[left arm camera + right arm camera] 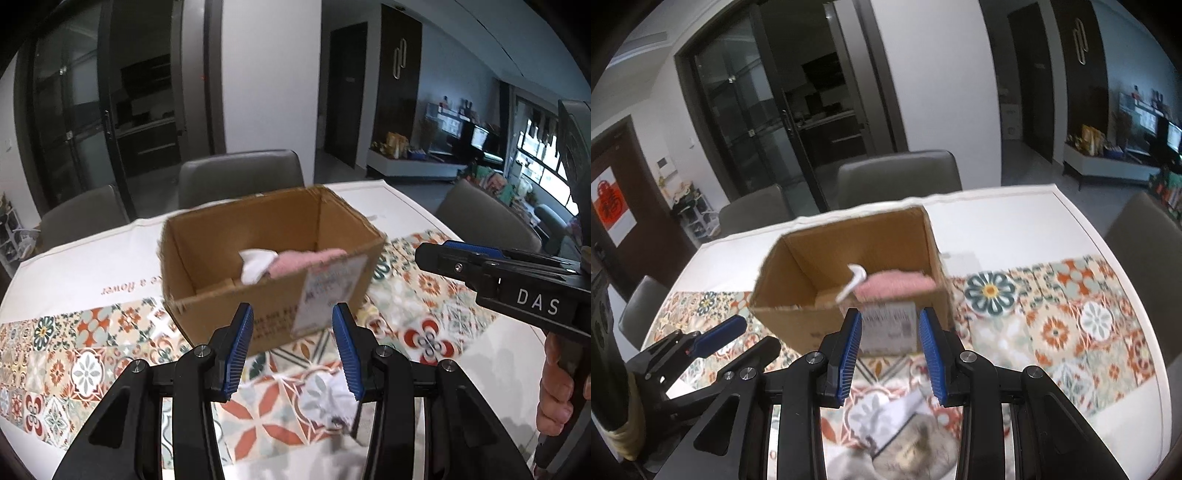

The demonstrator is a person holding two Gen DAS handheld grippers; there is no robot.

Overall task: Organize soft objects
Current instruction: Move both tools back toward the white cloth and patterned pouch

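An open cardboard box [229, 280] stands on the patterned tablecloth; it also shows in the right wrist view [798, 321]. Inside lie a pink soft item [314, 260] [897, 284] and a white cloth [256, 266] [855, 278]. My left gripper [293, 347] is open and empty, just in front of the box. A white crumpled soft item [332, 402] lies on the table under its right finger. My right gripper [888, 354] is open and empty, in front of the box; a grey-and-white soft item [905, 439] lies below it. The right gripper shows at the right of the left wrist view [432, 254], jaw gap hidden.
Grey chairs [240, 177] [897, 177] stand behind the table, and another [487, 218] at the right. The white table edge [1137, 295] curves at the right. The left gripper's body [713, 350] sits to the left of the right one.
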